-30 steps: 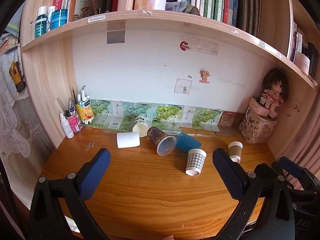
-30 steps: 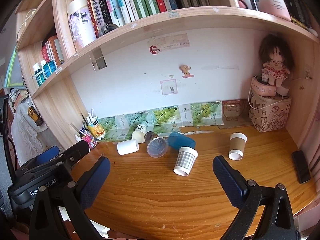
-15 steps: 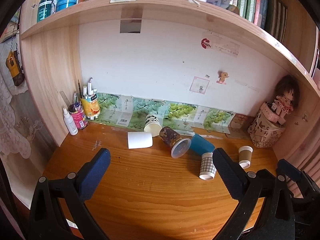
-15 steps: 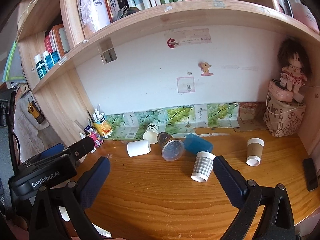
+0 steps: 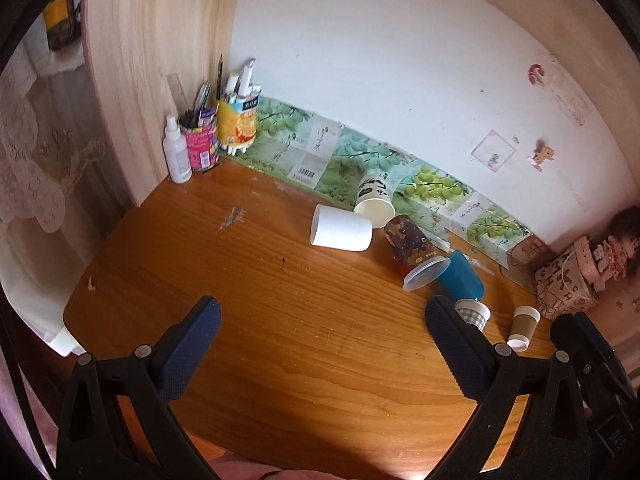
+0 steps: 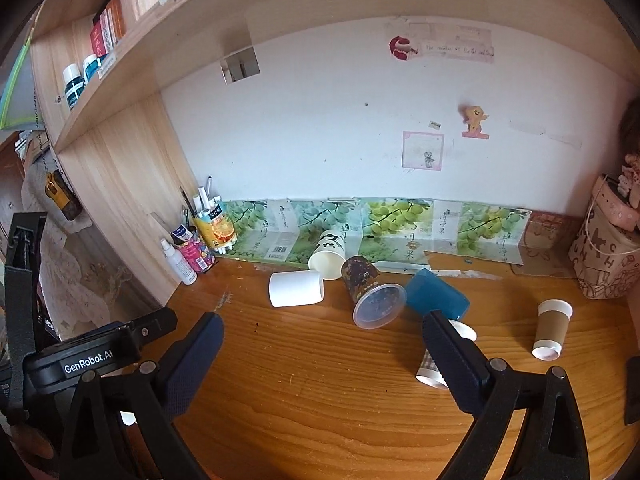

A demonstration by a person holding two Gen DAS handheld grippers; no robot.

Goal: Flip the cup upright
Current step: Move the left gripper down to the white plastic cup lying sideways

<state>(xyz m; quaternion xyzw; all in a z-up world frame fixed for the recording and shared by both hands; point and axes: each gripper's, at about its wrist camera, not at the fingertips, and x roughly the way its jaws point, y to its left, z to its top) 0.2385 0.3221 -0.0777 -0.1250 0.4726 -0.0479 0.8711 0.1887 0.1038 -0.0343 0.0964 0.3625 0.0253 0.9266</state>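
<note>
Best done with both the left gripper (image 5: 322,330) and right gripper (image 6: 323,344) spread wide and holding nothing, by closing across the mid-wall of the plain white paper cup (image 6: 296,288) lying sideways at eleven o'clock, touching the printed cup (image 6: 329,255), then pivoting gently, never crushing.

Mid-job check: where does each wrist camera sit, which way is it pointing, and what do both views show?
Left wrist: rides the left claw, looks down across the desk toward the left rear corner; its open blue fingers show, with the right claw's body at the right edge.
Right wrist: rides the right claw, faces the back wall; its open fingers and the left claw's body at left show.
Shared: white cup, blue cup, brown cup.
</note>
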